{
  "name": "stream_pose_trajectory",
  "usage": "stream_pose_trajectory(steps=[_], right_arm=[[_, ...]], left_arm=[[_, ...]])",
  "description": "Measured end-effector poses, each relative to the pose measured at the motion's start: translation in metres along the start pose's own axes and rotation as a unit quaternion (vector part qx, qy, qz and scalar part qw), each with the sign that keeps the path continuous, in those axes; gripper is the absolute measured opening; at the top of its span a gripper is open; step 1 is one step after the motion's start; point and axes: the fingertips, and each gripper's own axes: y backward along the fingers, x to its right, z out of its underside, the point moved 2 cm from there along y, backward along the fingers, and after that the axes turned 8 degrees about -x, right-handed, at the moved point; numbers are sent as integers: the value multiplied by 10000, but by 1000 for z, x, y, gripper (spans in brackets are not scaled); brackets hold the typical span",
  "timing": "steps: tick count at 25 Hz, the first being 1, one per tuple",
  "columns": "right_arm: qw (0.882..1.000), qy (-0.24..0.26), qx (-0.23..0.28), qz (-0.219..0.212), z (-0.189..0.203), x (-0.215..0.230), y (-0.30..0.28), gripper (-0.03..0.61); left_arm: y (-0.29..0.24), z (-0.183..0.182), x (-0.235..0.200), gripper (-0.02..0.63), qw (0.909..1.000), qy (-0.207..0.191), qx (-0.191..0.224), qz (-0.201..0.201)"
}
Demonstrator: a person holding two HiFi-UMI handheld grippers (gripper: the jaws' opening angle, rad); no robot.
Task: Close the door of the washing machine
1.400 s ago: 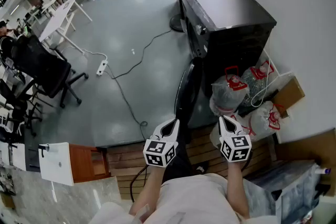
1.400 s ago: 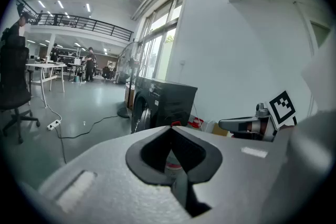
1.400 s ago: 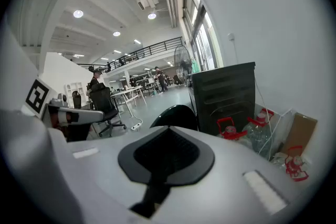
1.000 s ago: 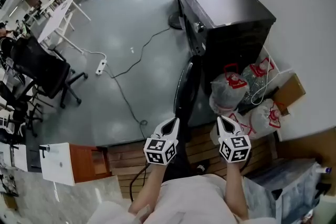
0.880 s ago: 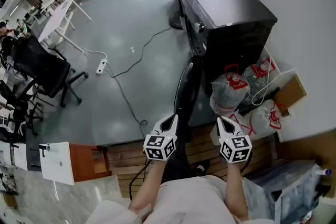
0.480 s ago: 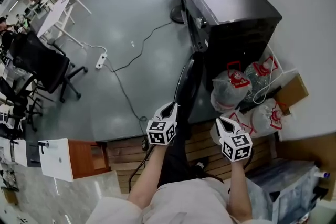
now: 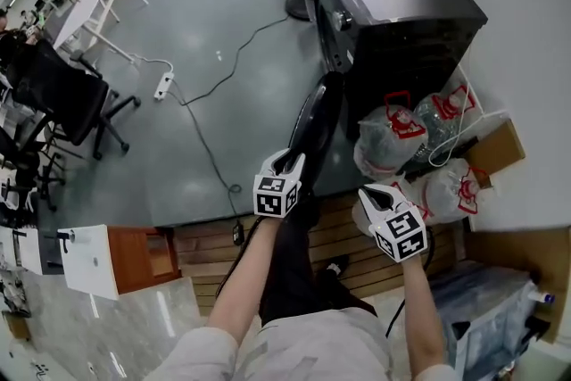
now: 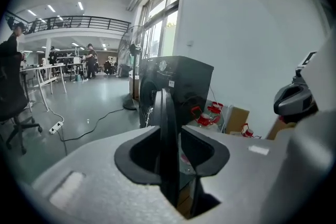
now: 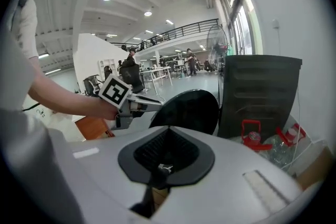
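The black washing machine (image 7: pixel 401 4) stands against the white wall, its round door (image 7: pixel 317 125) swung out towards me. My left gripper (image 7: pixel 292 158) is at the door's near edge. In the left gripper view the door (image 8: pixel 167 113) stands edge-on between the jaws, which are opening, with a gap on each side. The machine (image 8: pixel 178 81) lies straight beyond. My right gripper (image 7: pixel 368 192) hangs to the right of the door, shut and empty. In the right gripper view the door (image 9: pixel 189 107) and the left gripper (image 9: pixel 152 104) lie ahead.
Tied plastic bags with red handles (image 7: pixel 393 138) and a cardboard box (image 7: pixel 491 152) sit right of the machine. A fan's stand (image 7: pixel 299 4) is behind it. A cable and power strip (image 7: pixel 163 85) cross the grey floor, and an office chair (image 7: pixel 62 94) stands left. Wooden slats (image 7: pixel 339 236) lie underfoot.
My left gripper moved forward and down onto the door's edge, and its jaws went from shut to parted. The right gripper sank slightly and rolled.
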Motion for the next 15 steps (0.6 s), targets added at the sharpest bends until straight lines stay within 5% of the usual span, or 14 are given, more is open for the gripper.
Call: stream_pose_trajectory(steps=[6, 15], right_arm=[[9973, 561, -455, -157, 18, 19, 10, 3], [9948, 1013, 33, -131, -41, 27, -8, 3]], left_arm=[[-18, 5, -6, 176, 9988, -401, -283, 40], [-18, 6, -24, 129, 9984, 87, -446, -335]])
